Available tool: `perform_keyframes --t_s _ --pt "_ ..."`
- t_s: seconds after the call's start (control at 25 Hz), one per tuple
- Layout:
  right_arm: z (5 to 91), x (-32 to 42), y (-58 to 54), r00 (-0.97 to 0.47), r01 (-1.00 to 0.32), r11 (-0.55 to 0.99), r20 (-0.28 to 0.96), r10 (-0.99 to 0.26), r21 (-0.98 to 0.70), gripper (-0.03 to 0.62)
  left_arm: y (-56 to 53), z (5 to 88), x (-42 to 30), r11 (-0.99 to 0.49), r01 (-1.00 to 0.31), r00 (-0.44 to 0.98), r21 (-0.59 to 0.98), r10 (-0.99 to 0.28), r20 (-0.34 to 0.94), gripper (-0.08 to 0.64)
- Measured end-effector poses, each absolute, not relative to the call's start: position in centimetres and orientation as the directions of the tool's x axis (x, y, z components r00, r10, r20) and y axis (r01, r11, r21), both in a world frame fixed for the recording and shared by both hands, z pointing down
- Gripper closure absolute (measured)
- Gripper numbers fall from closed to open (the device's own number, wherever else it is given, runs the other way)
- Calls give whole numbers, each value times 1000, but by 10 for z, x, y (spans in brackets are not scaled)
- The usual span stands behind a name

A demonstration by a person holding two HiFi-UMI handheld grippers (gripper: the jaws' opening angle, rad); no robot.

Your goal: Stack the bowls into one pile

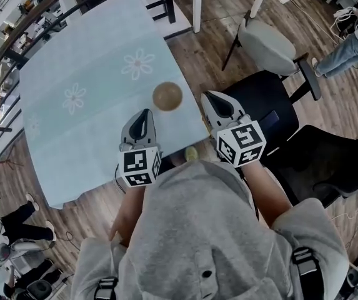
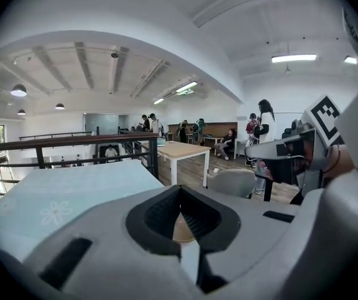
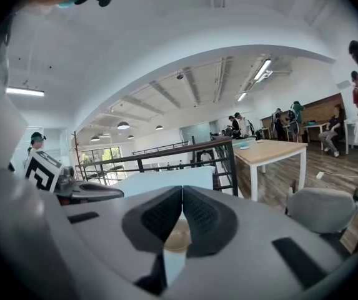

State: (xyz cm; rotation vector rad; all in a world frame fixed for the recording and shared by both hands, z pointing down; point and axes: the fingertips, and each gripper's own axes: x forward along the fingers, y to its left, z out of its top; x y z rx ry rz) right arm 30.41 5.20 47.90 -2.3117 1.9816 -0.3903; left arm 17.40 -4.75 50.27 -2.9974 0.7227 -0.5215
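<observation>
**Holding both grippers shut and empty, short of a single bowl pile**

Finding: one round brown bowl pile (image 1: pixel 167 96) stands on the table (image 1: pixel 85 55), on the pale flowered cloth near the edge closest to the person. No other bowl shows anywhere on the cloth. How many bowls the pile contains cannot be told from above.

Left gripper (image 1: pixel 144 114): jaws pressed together, nothing between the pads. It hangs over the near edge of the table, apart from the pile.

Right gripper (image 1: pixel 210 96): jaws likewise pressed together and empty. It is just off the table's corner, beside the pile but not touching it.

Assessment: stacking appears complete, or at its closing step, since no loose bowl is visible.

Next move, in my judgement: confirm the pile sits level and nested. If a bowl lies out of view, one gripper must spread its jaws, take that bowl by the rim and lower it squarely onto the pile.
</observation>
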Motion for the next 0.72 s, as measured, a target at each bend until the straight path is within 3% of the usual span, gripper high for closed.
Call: perform_keyframes --t_s 0.72 --pt "478 311 44 103 -972 -134 160 -982 -195 565 -58 501 180 -877 -474 826 -78 -473 307 541"
